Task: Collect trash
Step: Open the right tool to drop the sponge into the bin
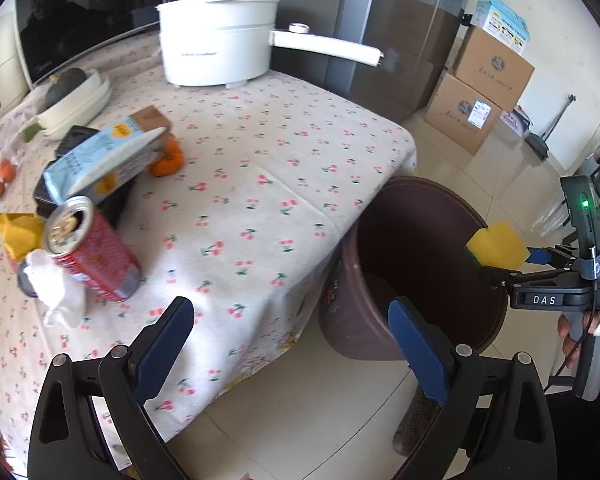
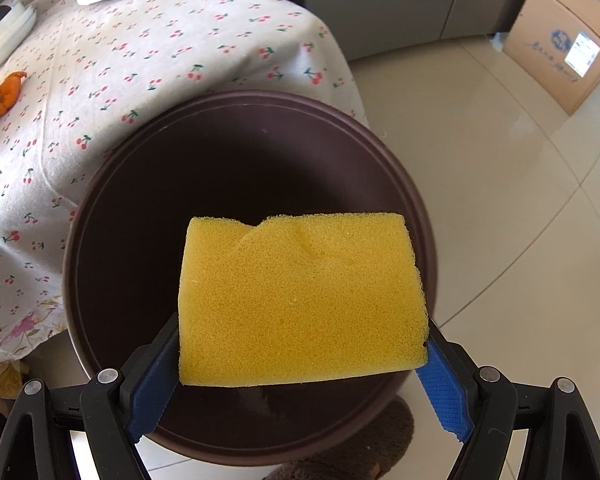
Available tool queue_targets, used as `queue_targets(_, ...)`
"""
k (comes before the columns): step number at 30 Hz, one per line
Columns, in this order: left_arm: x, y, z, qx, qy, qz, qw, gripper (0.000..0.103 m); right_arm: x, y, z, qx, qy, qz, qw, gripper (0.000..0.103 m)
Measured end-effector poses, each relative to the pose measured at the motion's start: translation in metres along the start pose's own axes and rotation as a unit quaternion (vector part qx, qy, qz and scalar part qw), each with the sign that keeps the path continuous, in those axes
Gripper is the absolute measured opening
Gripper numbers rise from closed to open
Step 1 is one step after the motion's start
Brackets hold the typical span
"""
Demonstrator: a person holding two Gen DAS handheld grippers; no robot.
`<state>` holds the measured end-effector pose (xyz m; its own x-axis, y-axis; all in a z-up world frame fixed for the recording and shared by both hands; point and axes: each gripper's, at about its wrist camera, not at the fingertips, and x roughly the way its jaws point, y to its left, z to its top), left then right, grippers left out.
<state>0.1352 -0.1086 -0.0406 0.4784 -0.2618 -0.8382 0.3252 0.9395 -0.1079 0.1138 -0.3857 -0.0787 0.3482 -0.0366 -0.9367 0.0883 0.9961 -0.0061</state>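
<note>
Your left tongs [image 1: 290, 344] stand wide open with nothing between the blue pads [image 1: 168, 340], hovering over the near corner of the table [image 1: 260, 184] and the floor beside it. From them, the trash on the cherry-print cloth lies at about ten o'clock: a crumpled white tissue [image 1: 58, 288] at the far left, touching a red drink can [image 1: 94, 248] that is tipped on its side with its opened top facing you. Just behind the can, at about eleven o'clock, a pale blue carton [image 1: 100, 160] leans tilted over a dark object, with an orange peel [image 1: 168, 160] just beside its right end. A white electric pot [image 1: 220, 36] sits at twelve o'clock at the far edge.

Moving right, the brown bin [image 1: 420, 248] stands on the floor against the table's corner, at about one o'clock from your left tongs; its mouth is open and dark inside.

Your right tongs [image 2: 302, 344] are closed on a yellow sponge [image 2: 300, 300], the blue fingers [image 2: 444, 396] pressing its two short sides. The sponge sticks straight forward at twelve o'clock, level, held directly above the bin's [image 2: 100, 208] mouth, not touching the rim. In the left view the same sponge [image 1: 498, 244] hangs over the bin's right edge, at two o'clock.

Cardboard boxes [image 2: 560, 40] sit well apart on the floor at one o'clock.
</note>
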Motion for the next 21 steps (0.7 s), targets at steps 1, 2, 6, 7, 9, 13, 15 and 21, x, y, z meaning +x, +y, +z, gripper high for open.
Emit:
queue_targets(1, -0.004, 0.004, -0.002, -0.003, -0.002, 0.002, 1.0000, 0.099, 0.001, 0.002, 0.001, -0.001, -0.001, 0.001, 1.000, 0.090)
queue_targets(2, -0.008, 0.009, -0.003, -0.006, -0.003, 0.004, 1.0000, 0.099, 0.001, 0.004, 0.002, 0.000, -0.001, 0.002, 1.000, 0.093)
queue_targets(6, -0.022, 0.030, -0.008, -0.021, -0.009, 0.013, 0.9997, 0.099, 0.000, 0.013, 0.006, 0.002, -0.005, 0.007, 1.000, 0.100)
queue_targets(7, -0.026, 0.037, -0.009, -0.026, -0.011, 0.016, 0.9995, 0.099, -0.001, 0.016, 0.008, 0.002, -0.006, 0.010, 1.000, 0.101)
queue_targets(9, -0.032, 0.048, -0.011, -0.036, -0.014, 0.020, 0.9990, 0.099, -0.003, 0.022, 0.010, 0.000, -0.008, 0.014, 1.000, 0.101)
queue_targets(13, -0.046, 0.072, -0.015, -0.063, -0.023, 0.028, 0.9974, 0.099, -0.007, 0.040, 0.015, -0.013, -0.014, 0.015, 1.000, 0.101)
queue_targets(15, -0.052, 0.084, -0.017, -0.076, -0.027, 0.032, 0.9962, 0.099, -0.010, 0.049, 0.018, -0.019, -0.017, 0.017, 1.000, 0.101)
queue_targets(21, -0.064, 0.119, -0.024, -0.114, -0.030, 0.050, 0.9917, 0.099, -0.019, 0.081, 0.026, -0.037, -0.028, 0.029, 0.998, 0.101)
